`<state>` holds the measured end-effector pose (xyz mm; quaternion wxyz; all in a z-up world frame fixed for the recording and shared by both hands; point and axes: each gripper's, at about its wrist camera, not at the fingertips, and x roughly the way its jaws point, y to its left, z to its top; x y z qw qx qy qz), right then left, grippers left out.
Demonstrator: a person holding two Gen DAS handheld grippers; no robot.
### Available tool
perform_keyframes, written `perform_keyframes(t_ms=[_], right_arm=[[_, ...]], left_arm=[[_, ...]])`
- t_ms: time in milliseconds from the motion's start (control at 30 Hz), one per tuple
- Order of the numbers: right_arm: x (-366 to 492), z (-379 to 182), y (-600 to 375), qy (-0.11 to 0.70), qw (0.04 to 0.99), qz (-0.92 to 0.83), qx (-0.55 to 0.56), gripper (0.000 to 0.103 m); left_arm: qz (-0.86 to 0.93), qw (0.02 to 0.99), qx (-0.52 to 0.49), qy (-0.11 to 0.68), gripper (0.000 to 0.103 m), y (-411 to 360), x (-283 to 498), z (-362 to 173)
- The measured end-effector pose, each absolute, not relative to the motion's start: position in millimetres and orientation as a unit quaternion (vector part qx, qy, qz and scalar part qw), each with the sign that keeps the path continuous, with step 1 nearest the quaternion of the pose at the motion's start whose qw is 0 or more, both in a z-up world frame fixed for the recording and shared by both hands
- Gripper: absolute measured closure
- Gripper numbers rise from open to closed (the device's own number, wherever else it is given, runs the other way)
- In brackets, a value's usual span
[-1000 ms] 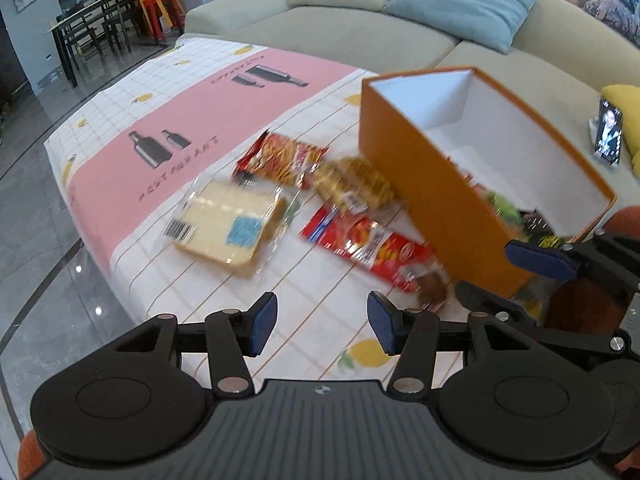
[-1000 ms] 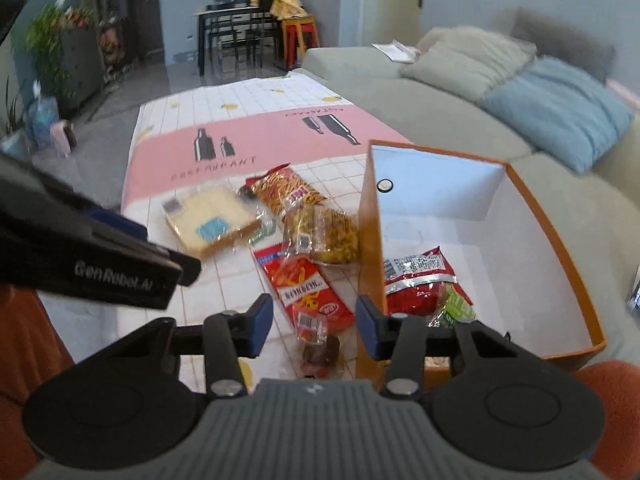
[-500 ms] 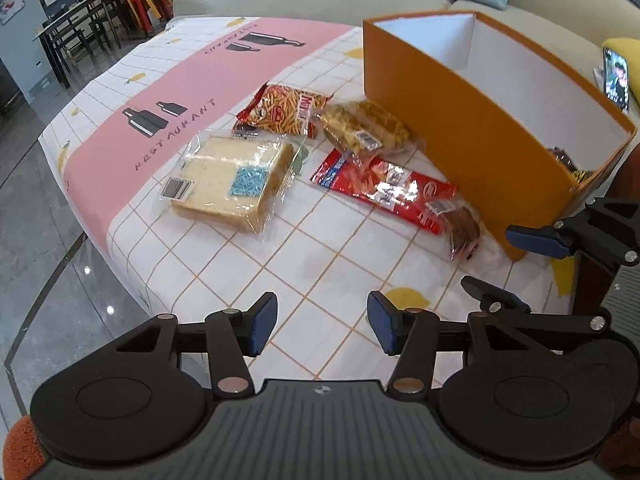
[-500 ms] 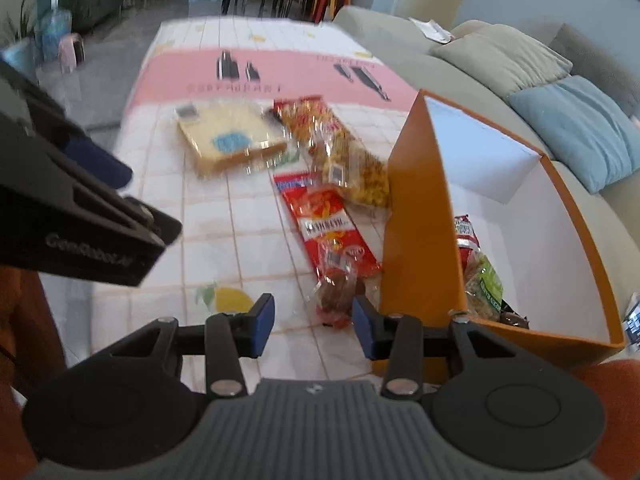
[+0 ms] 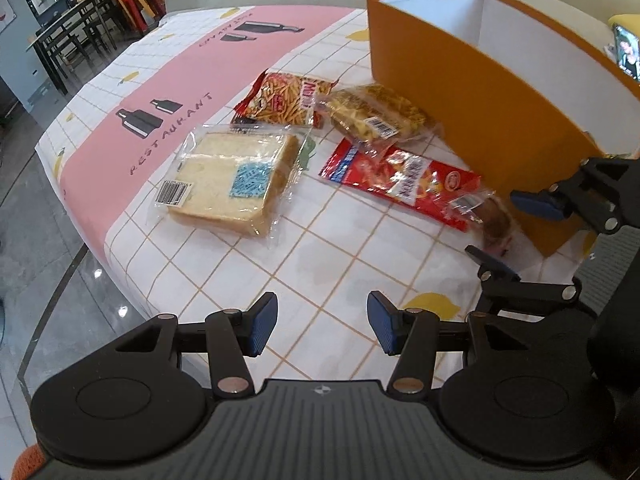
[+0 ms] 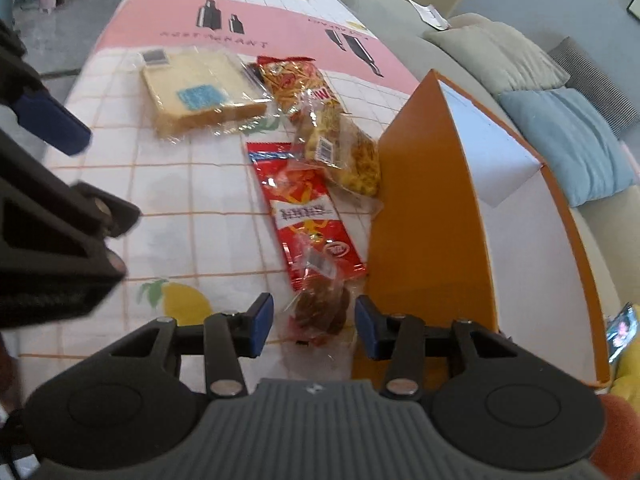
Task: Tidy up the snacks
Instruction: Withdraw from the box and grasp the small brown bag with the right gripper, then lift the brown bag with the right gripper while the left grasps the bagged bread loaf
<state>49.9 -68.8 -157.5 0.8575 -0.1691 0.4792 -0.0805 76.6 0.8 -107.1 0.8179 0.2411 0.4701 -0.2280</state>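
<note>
Several snacks lie on the tablecloth beside an orange box (image 5: 472, 80) (image 6: 432, 216): wrapped sliced bread (image 5: 236, 180) (image 6: 200, 90), a red fries bag (image 5: 286, 98) (image 6: 294, 80), a clear bag of yellow snacks (image 5: 376, 118) (image 6: 344, 148), a long red packet (image 5: 404, 184) (image 6: 308, 212) and a small clear pack of brown snack (image 5: 498, 226) (image 6: 322, 310). My right gripper (image 6: 314, 330) (image 5: 516, 228) is open, low over the brown pack, which lies between its fingers. My left gripper (image 5: 322, 328) is open and empty above bare cloth near the table's front edge.
The table carries a white checked cloth with a pink band (image 5: 224, 64). A grey sofa with cushions (image 6: 560, 136) stands behind the box. A phone (image 5: 628, 52) lies at the right. A dining table and chairs (image 5: 72, 36) stand far left over grey floor.
Both grippers have tilted down and come lower over the table. My right gripper has moved onto the brown pack, now between its open fingers. The box's inside has dropped out of view.
</note>
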Motion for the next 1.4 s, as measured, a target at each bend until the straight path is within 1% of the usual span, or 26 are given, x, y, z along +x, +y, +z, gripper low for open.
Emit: perform_keyframes(t_ms=[133,333,367,400,433,600,767,900,1033,1200,1400], right_arm=[[57,-165,-69,0.493,0.851,-0.078,-0.165,0.055],[65,-173,-69,0.495,0.847,-0.083,-0.173,0.056],[65,-174,-69,0.494,0.847,-0.084,-0.179,0.057],[65,-175,-69,0.491,0.846,-0.088,-0.186,0.066],[65,-174,-70,0.488,0.847,-0.092,-0.190,0.073],[64,-167,-80,0.488,0.853,-0.081,-0.166,0.078],[60,-141,-81,0.463,0.873,-0.057,-0.140,0.079],[72,-121,-84,0.437,0.893,-0.022,-0.104,0.079],[92,-120,-87,0.427,0.899,-0.012,-0.095,0.079],[122,-121,-91,0.416,0.905,-0.017,-0.082,0.079],[155,-121,-91,0.417,0.907,-0.007,-0.058,0.079]], left_arm=[[-0.217,0.818,0.257,0.466,0.041,1,84,-112],[-0.211,0.823,0.256,0.461,0.041,6,97,-111],[-0.210,0.824,0.258,0.459,0.041,6,97,-110],[-0.210,0.825,0.259,0.456,0.041,6,98,-110],[-0.212,0.826,0.260,0.454,0.041,6,98,-109],[-0.222,0.825,0.272,0.443,0.041,1,99,-107],[-0.217,0.828,0.269,0.442,0.041,3,106,-105],[-0.197,0.836,0.221,0.461,0.037,13,128,-102],[-0.159,0.848,0.146,0.484,0.032,28,161,-100],[-0.109,0.854,0.085,0.502,0.031,46,201,-106],[-0.070,0.868,0.067,0.487,0.031,66,238,-116]])
